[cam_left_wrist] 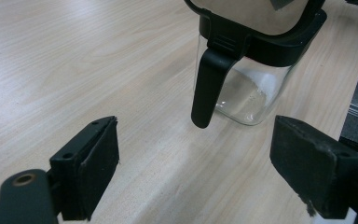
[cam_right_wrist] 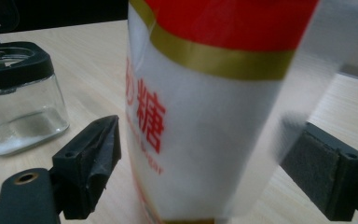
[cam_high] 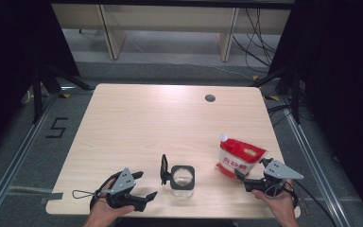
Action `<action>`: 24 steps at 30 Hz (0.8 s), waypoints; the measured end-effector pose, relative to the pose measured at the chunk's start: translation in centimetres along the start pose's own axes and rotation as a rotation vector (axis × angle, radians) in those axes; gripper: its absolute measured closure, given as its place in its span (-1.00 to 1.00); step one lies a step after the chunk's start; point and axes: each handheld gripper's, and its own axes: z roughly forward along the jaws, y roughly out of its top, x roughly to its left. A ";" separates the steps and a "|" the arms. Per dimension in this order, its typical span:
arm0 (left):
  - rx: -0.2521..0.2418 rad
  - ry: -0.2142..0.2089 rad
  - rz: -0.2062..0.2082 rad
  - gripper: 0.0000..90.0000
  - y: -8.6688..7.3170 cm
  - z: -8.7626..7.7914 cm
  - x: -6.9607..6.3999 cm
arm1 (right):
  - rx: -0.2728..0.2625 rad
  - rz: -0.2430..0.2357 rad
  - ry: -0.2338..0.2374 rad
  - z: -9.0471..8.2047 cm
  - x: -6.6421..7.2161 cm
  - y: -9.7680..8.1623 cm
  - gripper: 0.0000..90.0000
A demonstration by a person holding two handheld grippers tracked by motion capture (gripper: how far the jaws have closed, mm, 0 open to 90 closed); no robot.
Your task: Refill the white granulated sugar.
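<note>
A clear glass jar [cam_high: 183, 178] with a black rim stands near the table's front middle, its black lid [cam_high: 163, 169] flipped up on the left side. In the left gripper view the jar [cam_left_wrist: 254, 88] is just ahead, with a black tab [cam_left_wrist: 206, 88] hanging down its side. My left gripper [cam_high: 145, 185] [cam_left_wrist: 200, 158] is open, left of the jar and apart from it. A red and white pouch [cam_high: 238, 156] with a spout stands right of the jar. My right gripper [cam_high: 251, 168] [cam_right_wrist: 200, 168] is open, its jaws on either side of the pouch [cam_right_wrist: 200, 116]. The jar [cam_right_wrist: 21, 107] is off to the left.
The light wooden table [cam_high: 137, 123] has a round cable hole [cam_high: 210, 98] near its far edge. Its front edge runs just under my hands. Cables [cam_high: 260, 42] lie on the floor beyond the far right corner.
</note>
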 end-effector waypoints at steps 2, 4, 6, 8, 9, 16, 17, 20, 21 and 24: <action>-0.001 -0.001 -0.007 -0.66 0.0 0.0 0.0 | 0.009 -0.012 0.011 0.3 -0.2 0.1 -0.65; -0.004 0.001 0.006 -0.66 0.1 -0.1 0.1 | 0.004 -0.014 0.017 0.8 -0.2 0.1 -0.64; -0.005 0.005 0.006 -0.66 0.1 -0.1 0.1 | 0.002 0.002 0.014 1.1 0.0 0.0 -0.63; -0.005 0.000 0.015 -0.66 0.1 -0.1 0.1 | -0.001 -0.006 0.030 1.4 -0.1 0.0 -0.63; -0.006 0.000 0.017 -0.66 0.1 -0.1 0.1 | -0.018 0.000 0.039 1.6 0.0 0.0 -0.59; -0.013 -0.007 -0.014 -0.66 0.0 -0.1 -0.1 | -0.044 -0.002 0.063 2.2 -0.1 -0.1 -0.52; -0.012 -0.007 -0.013 -0.66 0.0 0.0 -0.1 | -0.025 0.023 0.071 2.1 -0.1 -0.2 -0.52; -0.007 -0.005 0.024 -0.66 0.1 -0.1 0.0 | -0.041 0.004 0.069 2.4 -0.2 -0.3 -0.50; -0.011 -0.001 -0.007 -0.66 0.0 0.0 -0.1 | -0.037 0.010 0.071 2.4 -0.2 -0.3 -0.50; -0.003 -0.012 0.018 -0.66 0.1 0.0 -0.1 | -0.070 -0.008 0.077 2.7 -0.3 -0.3 -0.48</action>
